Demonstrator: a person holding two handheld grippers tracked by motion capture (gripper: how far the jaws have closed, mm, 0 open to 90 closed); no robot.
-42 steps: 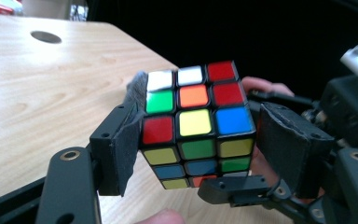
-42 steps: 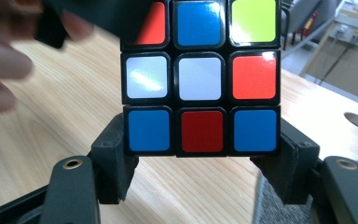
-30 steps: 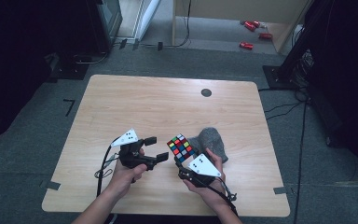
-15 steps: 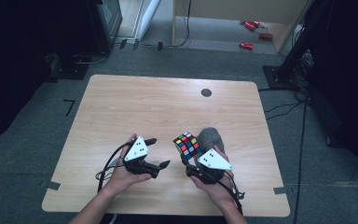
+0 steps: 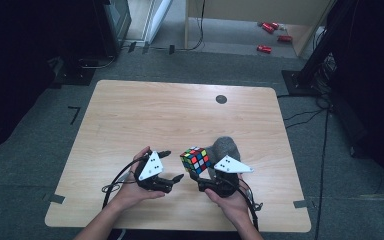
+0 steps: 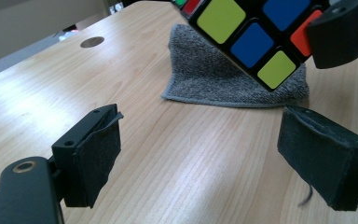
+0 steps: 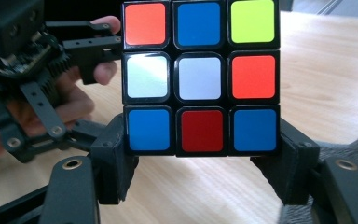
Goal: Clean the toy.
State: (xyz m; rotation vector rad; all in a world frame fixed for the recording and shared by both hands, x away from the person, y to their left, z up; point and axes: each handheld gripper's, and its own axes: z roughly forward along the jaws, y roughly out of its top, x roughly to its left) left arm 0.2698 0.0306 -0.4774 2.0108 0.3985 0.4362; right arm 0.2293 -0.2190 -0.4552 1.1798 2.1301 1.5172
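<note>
Up front, the right gripper (image 5: 203, 176) clamps a colour cube (image 5: 196, 159) by its lowest layer and holds it off the table (image 5: 130, 115), near the front edge. Just behind the cube lies a grey cloth (image 5: 226, 147), bunched up on the wood. The left gripper (image 5: 172, 165), jaws spread and empty, points at the cube from close beside it. Farther back sits a dark round hole (image 5: 221, 99) in the tabletop.

Scrambled puzzle cube (image 5: 195, 159), black frame w/ coloured stickers, held off the table, tilted, clamped at its lower layer. Grey cloth (image 5: 225, 148) lies bunched on the table just behind it.
</note>
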